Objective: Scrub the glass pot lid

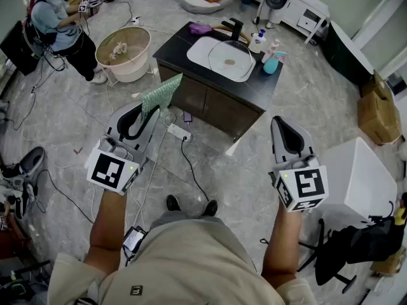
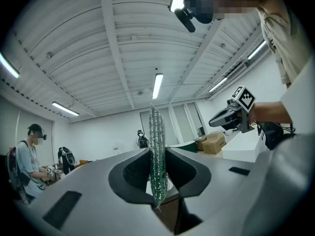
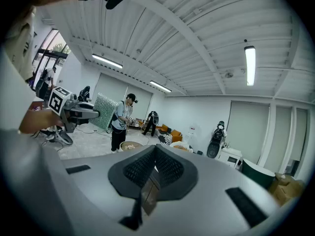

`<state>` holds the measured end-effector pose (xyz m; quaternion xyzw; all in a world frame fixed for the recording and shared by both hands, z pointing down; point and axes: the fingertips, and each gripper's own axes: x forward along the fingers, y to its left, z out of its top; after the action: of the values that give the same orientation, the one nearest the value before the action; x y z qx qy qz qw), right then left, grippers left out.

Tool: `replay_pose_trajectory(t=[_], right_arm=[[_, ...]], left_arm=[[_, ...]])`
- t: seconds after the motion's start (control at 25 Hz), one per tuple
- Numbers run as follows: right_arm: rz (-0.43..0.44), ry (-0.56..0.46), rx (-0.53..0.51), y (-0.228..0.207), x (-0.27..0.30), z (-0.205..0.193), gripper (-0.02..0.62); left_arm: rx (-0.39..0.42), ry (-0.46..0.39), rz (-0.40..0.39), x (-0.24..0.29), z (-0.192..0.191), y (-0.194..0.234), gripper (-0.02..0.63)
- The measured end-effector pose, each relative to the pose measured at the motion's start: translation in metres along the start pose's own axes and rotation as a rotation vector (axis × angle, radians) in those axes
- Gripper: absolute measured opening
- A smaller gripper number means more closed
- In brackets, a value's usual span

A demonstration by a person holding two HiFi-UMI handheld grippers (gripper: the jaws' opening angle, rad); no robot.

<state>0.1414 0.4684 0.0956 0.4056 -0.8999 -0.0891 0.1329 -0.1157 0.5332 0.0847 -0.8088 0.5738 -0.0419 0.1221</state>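
A round glass pot lid [image 1: 230,61] lies in the white sink basin [image 1: 200,53] of a dark counter, far ahead of both grippers. My left gripper [image 1: 149,110] is shut on a green glittery scrub cloth [image 1: 163,92], which stands edge-on between the jaws [image 2: 157,151] in the left gripper view. My right gripper [image 1: 280,124] is held level with it on the right, shut with nothing in it [image 3: 155,155]. From the right gripper view the left gripper [image 3: 74,112] and its cloth [image 3: 105,111] show at the left.
On the counter [image 1: 254,91] stand a black faucet [image 1: 235,27], soap bottles [image 1: 259,41], a teal bottle [image 1: 271,63] and a purple item [image 1: 200,28]. A white tub [image 1: 124,53] and a seated person [image 1: 60,21] are at left. Cables and a power strip [image 1: 179,132] cross the floor; a white box [image 1: 365,176] is at right.
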Motion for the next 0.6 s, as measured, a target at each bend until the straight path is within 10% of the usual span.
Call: replay_pose_trajectory(t=[0.6], right_arm=[[-0.041, 0.041, 0.023, -0.005, 0.042, -0.010, 0.025]], left_arm=[[-0.026, -0.007, -0.067, 0.053, -0.015, 0.012, 0.092]])
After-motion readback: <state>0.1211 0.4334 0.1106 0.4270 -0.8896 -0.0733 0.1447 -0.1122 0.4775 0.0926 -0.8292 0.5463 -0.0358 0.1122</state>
